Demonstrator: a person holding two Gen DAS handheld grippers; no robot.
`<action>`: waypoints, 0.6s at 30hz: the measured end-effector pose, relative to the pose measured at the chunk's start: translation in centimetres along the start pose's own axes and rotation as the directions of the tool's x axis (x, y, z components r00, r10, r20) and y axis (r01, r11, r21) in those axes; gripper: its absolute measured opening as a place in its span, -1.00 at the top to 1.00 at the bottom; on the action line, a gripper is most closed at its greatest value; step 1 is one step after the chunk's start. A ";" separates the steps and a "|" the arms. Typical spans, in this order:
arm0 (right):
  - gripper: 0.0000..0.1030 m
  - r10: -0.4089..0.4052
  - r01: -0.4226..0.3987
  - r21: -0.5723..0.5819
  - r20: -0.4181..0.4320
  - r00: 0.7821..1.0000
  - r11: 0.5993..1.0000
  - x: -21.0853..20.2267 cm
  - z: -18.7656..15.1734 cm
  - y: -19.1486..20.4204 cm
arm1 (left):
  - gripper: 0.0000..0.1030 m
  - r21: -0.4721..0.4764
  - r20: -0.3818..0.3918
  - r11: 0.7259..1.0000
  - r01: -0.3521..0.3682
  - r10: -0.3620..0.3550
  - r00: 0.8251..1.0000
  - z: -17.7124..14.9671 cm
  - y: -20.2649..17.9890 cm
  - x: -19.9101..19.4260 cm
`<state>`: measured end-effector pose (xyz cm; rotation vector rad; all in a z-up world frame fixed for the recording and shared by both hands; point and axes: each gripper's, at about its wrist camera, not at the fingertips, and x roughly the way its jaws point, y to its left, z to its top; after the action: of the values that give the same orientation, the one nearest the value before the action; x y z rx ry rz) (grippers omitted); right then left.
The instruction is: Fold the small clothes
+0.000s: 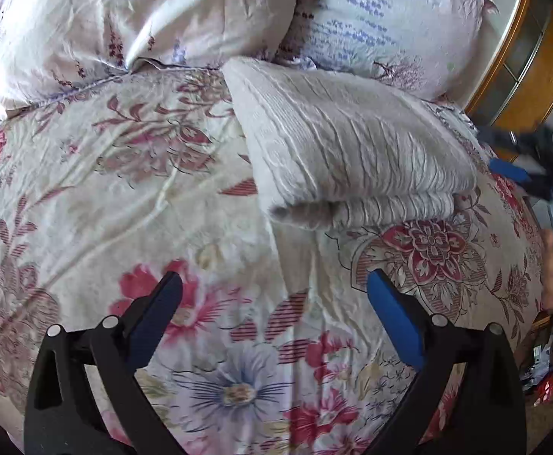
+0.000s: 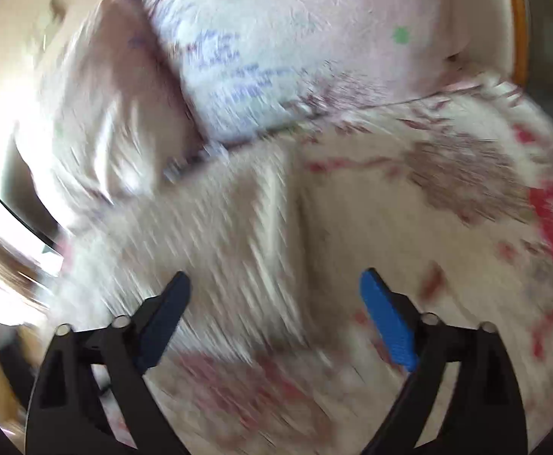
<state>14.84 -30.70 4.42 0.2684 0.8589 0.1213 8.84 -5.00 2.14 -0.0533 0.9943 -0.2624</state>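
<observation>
A light grey ribbed knit garment (image 1: 356, 148) lies folded in a rectangle on the floral bedspread (image 1: 132, 197), its folded edge toward me. My left gripper (image 1: 274, 284) is open and empty, hovering over the bedspread just short of the garment. My right gripper shows blurred at the right edge of the left wrist view (image 1: 534, 185), beside the garment's right end. In the right wrist view, which is motion-blurred, the garment (image 2: 216, 227) lies ahead and left, and my right gripper (image 2: 274, 282) is open and empty above its near corner.
Two pale patterned pillows (image 1: 143, 19) lean at the head of the bed behind the garment. A wooden cabinet (image 1: 523, 76) stands at the far right. The bed's right edge drops off to cluttered floor (image 1: 542, 379).
</observation>
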 end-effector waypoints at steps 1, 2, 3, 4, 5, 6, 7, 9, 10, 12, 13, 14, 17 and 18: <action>-0.97 -0.068 0.069 -0.037 0.009 0.998 0.997 -0.2 -1.2 0.6 | -0.89 0.005 -0.002 1.000 -0.016 0.016 1.000 0.0 -0.5 0.5; -0.97 -0.136 0.137 -0.071 0.016 0.991 0.988 -0.2 -2.4 1.0 | -0.89 0.008 -0.002 1.000 -0.030 0.030 1.000 -0.1 -0.8 0.7; -0.97 -0.192 0.192 -0.097 0.012 0.981 0.977 -0.1 -3.5 1.2 | -0.90 0.007 -0.001 0.999 -0.047 0.047 0.999 -0.1 -1.0 1.1; -0.97 -0.211 0.207 -0.124 -0.022 0.977 0.971 -0.3 -4.7 0.9 | -0.90 -0.002 -0.005 0.998 -0.070 0.070 0.998 -0.1 -1.2 1.5; -0.97 -0.198 0.190 -0.134 -0.051 0.979 0.973 0.2 -5.3 1.0 | -0.89 -0.012 -0.010 0.996 -0.085 0.085 0.996 -0.1 -1.2 1.8; -0.97 -0.191 0.180 -0.141 -0.071 0.979 0.974 0.7 -5.7 1.2 | -0.94 -0.018 -0.008 0.995 -0.096 0.096 0.995 0.0 -1.3 2.0; -0.97 -0.200 0.186 -0.152 -0.083 0.976 0.971 1.2 -6.1 1.5 | -0.96 -0.016 -0.001 0.995 -0.100 0.100 0.995 0.0 -1.4 2.1; -0.97 -0.200 0.181 -0.169 -0.099 0.975 0.969 2.2 -6.3 1.9 | -0.96 -0.007 -0.006 0.992 -0.123 0.123 0.992 0.1 -1.6 2.4; -0.97 -0.200 0.180 -0.174 -0.105 0.974 0.968 2.3 -6.5 2.0 | -0.96 0.004 -0.008 0.990 -0.138 0.138 0.990 0.1 -1.8 2.6; -0.97 -0.201 0.176 -0.187 -0.126 0.971 0.966 2.7 -6.9 2.2 | -0.97 0.041 -0.007 0.982 -0.184 0.185 0.983 -0.2 -2.3 3.0; -0.97 -0.202 0.175 -0.193 -0.128 0.971 0.965 2.7 -7.1 2.2 | -0.97 0.047 0.005 0.980 -0.191 0.191 0.982 -0.3 -2.4 3.0; -0.97 -0.204 0.180 -0.193 -0.114 0.972 0.965 2.6 -7.3 2.3 | -0.97 0.036 0.010 0.982 -0.188 0.188 0.982 -0.4 -2.3 2.9; -0.97 -0.200 0.178 -0.183 -0.111 0.973 0.967 2.7 -7.2 2.2 | -0.97 0.037 0.029 0.981 -0.189 0.188 0.982 -0.6 -2.1 2.7; -0.97 -0.198 0.177 -0.185 -0.104 0.975 0.967 2.7 -7.2 2.1 | -0.97 0.040 0.040 0.981 -0.189 0.188 0.981 -0.8 -2.1 2.6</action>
<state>11.13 -26.75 -1.44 0.0141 0.9843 0.0356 9.15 -7.61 -0.10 0.0756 0.9501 -0.1086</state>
